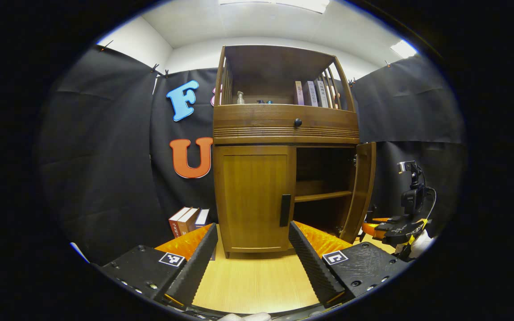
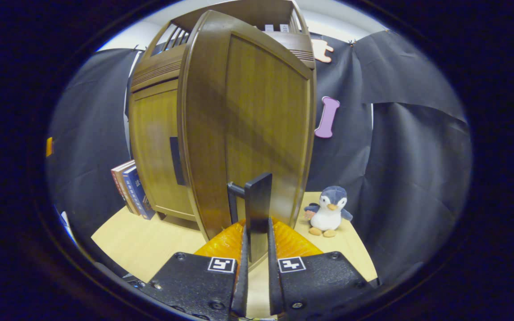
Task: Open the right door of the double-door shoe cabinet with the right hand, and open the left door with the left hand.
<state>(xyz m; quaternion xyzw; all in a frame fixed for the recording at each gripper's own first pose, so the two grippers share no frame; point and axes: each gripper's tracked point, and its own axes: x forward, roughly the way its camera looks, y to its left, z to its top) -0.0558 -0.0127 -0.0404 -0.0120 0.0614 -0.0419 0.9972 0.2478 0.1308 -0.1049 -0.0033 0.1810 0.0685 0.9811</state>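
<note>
**Right door swung open on its handle, left door shut and waiting**

A wooden double-door shoe cabinet (image 1: 283, 133) stands on a pale wood counter (image 1: 257, 281) in a black-draped booth. In the left gripper view, its right door (image 1: 363, 187) stands swung out to the right, showing dark shelves inside. The left door (image 1: 252, 196) is shut, its dark vertical handle (image 1: 285, 210) at the inner edge.

In the right gripper view, the right gripper (image 2: 257, 249) has its fingers closed on the right door's black handle (image 2: 258, 209), which stands upright between them. That grip explains the door's position: judged from here, the handle is the lever for pulling the door wide.

The left gripper (image 1: 252, 249) hangs in front of the closed left door, fingers spread wide and holding nothing. It sits roughly in line with the handle, apparently so it can close on it next.

Books (image 1: 188, 220) lean beside the cabinet's left side. A plush penguin (image 2: 328, 211) sits on the counter at the right.
</note>
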